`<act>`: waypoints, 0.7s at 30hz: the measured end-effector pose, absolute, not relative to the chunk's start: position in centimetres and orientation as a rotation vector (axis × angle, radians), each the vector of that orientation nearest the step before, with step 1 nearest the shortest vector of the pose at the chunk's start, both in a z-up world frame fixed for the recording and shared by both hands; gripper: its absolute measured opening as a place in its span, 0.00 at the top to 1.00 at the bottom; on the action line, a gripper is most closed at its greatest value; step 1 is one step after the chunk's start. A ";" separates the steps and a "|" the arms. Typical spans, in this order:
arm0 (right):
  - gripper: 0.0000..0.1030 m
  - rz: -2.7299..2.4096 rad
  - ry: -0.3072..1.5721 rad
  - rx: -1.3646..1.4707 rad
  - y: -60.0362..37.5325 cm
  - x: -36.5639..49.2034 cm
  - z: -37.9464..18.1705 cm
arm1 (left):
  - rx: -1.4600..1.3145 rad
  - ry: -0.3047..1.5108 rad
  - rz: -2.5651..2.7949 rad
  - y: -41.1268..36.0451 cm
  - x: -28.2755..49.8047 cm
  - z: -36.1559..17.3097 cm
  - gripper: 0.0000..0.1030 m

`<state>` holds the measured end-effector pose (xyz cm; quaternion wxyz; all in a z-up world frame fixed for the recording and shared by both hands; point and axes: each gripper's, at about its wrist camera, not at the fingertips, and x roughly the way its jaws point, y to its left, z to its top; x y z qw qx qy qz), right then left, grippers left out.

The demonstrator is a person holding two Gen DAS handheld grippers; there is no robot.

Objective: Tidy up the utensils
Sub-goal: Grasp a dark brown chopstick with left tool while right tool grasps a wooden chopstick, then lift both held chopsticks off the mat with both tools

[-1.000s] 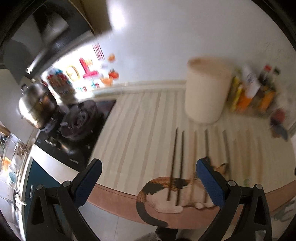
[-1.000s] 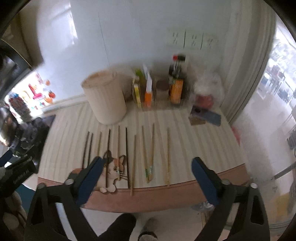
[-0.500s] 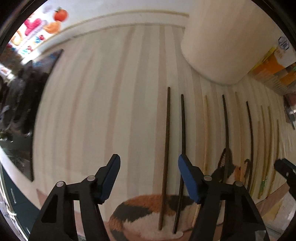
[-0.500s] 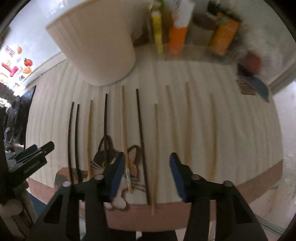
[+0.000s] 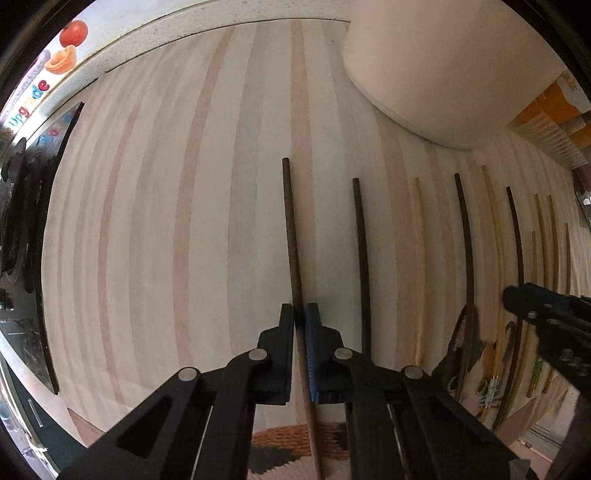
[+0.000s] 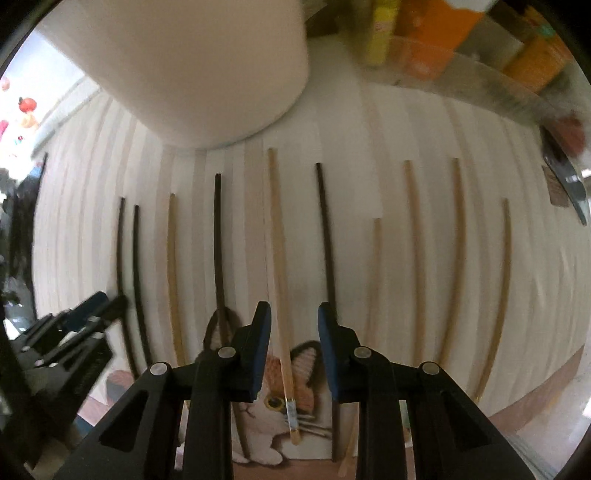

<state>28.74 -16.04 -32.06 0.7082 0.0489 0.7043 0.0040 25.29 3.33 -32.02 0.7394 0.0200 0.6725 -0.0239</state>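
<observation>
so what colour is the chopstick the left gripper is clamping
Dark brown chopstick, clearest in the left wrist view, held by the left gripper.

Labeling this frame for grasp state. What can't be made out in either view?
- Left wrist view: near end of the dark chopstick runs out the bottom edge; the closed left tongs cover its middle.
- Both views: the rim and contents of the cream holder are cut off by the top edge.
- Right wrist view: bottles are motion-blurred, labels unreadable.
- Right wrist view: whether the right tongs touch the light chopstick between them.
</observation>
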 end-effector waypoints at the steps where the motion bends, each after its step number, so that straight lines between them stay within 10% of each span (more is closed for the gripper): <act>1: 0.73 0.012 1.575 0.091 -15.6 29.0 -32.6 | 0.050 1.475 -0.050 3.6 25.1 -31.9 0.96; 21: 0.92 0.007 1.703 -0.004 -9.7 24.3 -35.0 | -0.059 1.535 -0.079 12.9 21.9 -30.0 0.95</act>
